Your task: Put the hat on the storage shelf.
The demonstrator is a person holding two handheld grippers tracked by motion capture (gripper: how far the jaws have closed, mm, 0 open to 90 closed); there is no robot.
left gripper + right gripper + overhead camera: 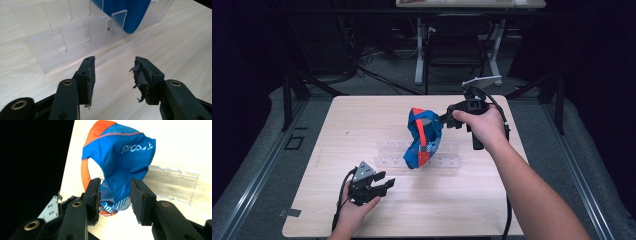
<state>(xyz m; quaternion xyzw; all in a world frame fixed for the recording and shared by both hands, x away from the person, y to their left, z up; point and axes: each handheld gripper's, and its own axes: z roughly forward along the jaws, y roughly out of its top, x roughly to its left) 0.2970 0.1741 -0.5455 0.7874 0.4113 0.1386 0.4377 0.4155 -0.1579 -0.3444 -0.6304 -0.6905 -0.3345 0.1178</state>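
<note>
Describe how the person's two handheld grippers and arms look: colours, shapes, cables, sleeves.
Both grippers are black, each with two blocky jaws bolted through brass-coloured eyelets. The left gripper carries a grey three-cornered plate and trails a black cable; its dark pads are frayed and peeling. The right gripper also has a grey plate and a black cable running along the forearm. Both forearms are bare, with no sleeves in view.

The right gripper [446, 119] holds a blue-and-orange cap [423, 137] above the clear rack [447, 161]; the left gripper [384, 184] rests near the rack's front-left, jaws parted.
</note>
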